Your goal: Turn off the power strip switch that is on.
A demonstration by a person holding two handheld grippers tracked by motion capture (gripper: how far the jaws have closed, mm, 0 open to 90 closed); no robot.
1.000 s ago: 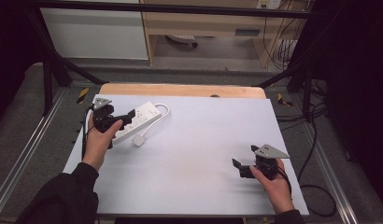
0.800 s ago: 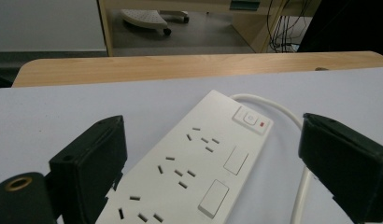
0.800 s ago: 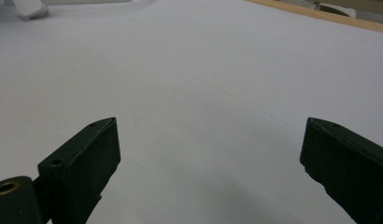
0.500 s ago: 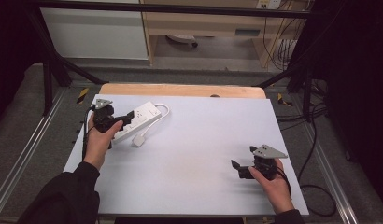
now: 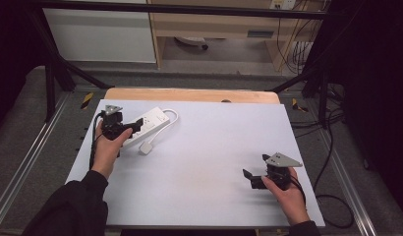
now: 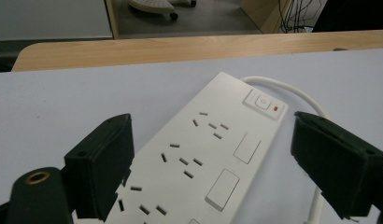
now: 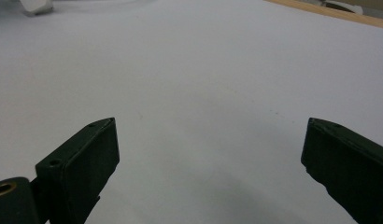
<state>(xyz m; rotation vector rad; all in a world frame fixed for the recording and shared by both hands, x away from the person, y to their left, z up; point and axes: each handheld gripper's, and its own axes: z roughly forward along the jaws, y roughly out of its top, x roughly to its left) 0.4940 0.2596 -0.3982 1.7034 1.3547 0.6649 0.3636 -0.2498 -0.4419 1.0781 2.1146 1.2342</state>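
Pale grey-white table cover [image 5: 199,162] over a wooden table [image 5: 189,94], with dark floor, cables [image 5: 332,128] and a light cabinet [image 5: 99,32] behind. Metal frame rails [image 5: 27,162] along both sides.

On the far left part of the cover, a white power strip [image 5: 149,123], lying flat and slanted, with its white cord [image 5: 174,116] curving out from the far end and coming back to a white plug [image 5: 146,148] that lies just beside the strip on the near side. From the left gripper view, rows of socket slots on the strip [image 6: 203,158], a switch with a small red light at the far end, and the cord [image 6: 292,93] bending away to the right.

Left gripper [image 5: 135,125] held by the left hand [image 5: 108,147], with jaws spread wide on both sides of the near end of the strip. From its own view, left gripper [image 6: 213,158] with the left jaw just against the strip's edge, hard to tell whether really touching; right jaw apart from the strip, close to the cord. Not closed on anything.

Right gripper [image 5: 256,172] held by the right hand [image 5: 288,194], low over the near right part of the cover, well apart from the strip, pointing toward the left. From its own view, right gripper [image 7: 210,154] with jaws wide apart and only bare cover [image 7: 203,84] between them, plug [image 7: 36,5] far off at the top left corner.
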